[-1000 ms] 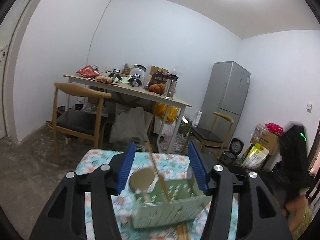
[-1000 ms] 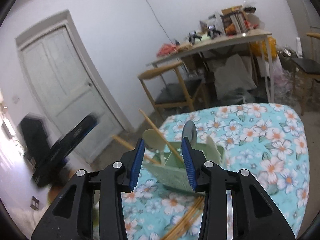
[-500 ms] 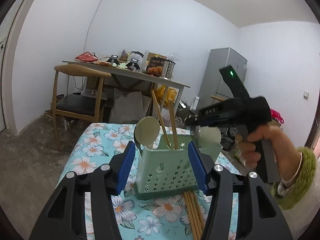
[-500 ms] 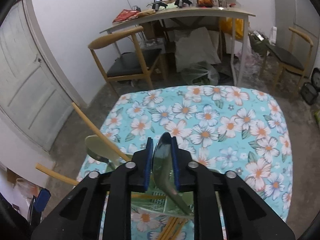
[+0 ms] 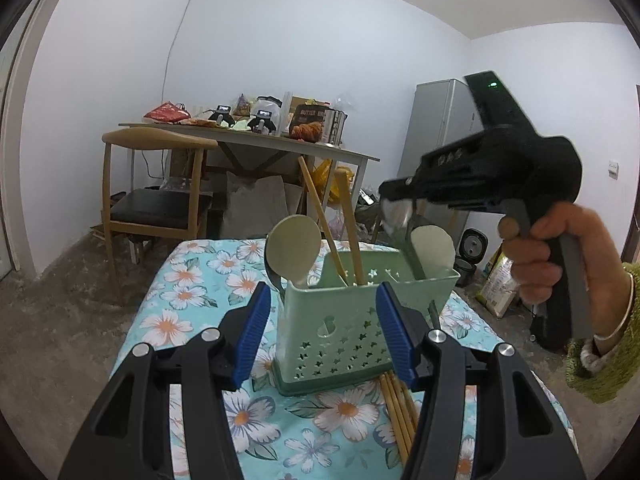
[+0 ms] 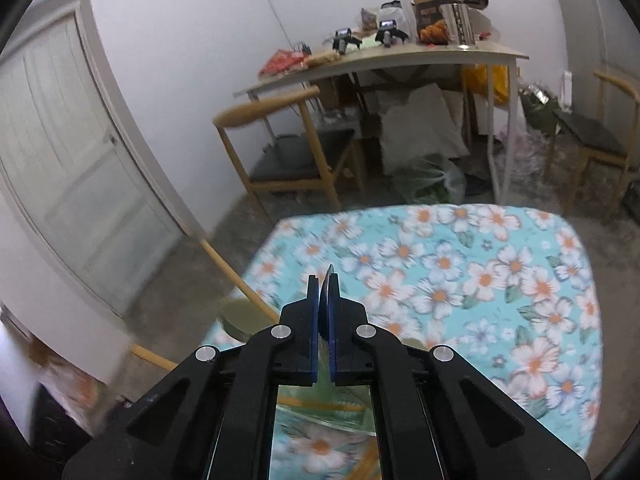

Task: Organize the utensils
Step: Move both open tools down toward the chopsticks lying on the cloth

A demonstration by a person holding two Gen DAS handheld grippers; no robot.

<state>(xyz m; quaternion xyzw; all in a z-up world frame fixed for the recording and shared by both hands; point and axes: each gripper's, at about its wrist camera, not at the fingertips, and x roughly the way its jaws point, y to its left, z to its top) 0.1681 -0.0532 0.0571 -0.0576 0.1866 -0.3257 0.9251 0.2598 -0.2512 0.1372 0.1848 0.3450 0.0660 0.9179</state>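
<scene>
**Spoon clamped in right gripper above the caddy**

The green utensil caddy [image 5: 340, 332] is taken as the landmark; it is seen standing upright on the floral tablecloth [image 5: 188, 280].

- Right gripper [image 5: 394, 210]: carried by a hand [image 5: 560, 256] at the caddy's upper right, above its right compartment. In the right wrist view the right gripper [image 6: 323, 288] is seen pinched almost fully together on the thin edge of a metal spoon [image 6: 330, 276]. From the left wrist view the spoon [image 5: 400, 224] is seen with its bowl at the jaws and its handle slanting down into the right compartment.
- Left gripper [image 5: 322, 332]: held in front of the caddy, jaws at a middling width, one blue pad on each side of the caddy's front. No contact with the walls can be confirmed.
- In the caddy: a pale spoon [image 5: 294, 244] at the left end, two wooden chopsticks [image 5: 348, 224] leaning upright in the middle, another pale spoon [image 5: 434, 246] at the right end.
- More chopsticks [image 5: 396, 412] are seen lying flat on the cloth, just in front of the caddy's right corner.
</scene>
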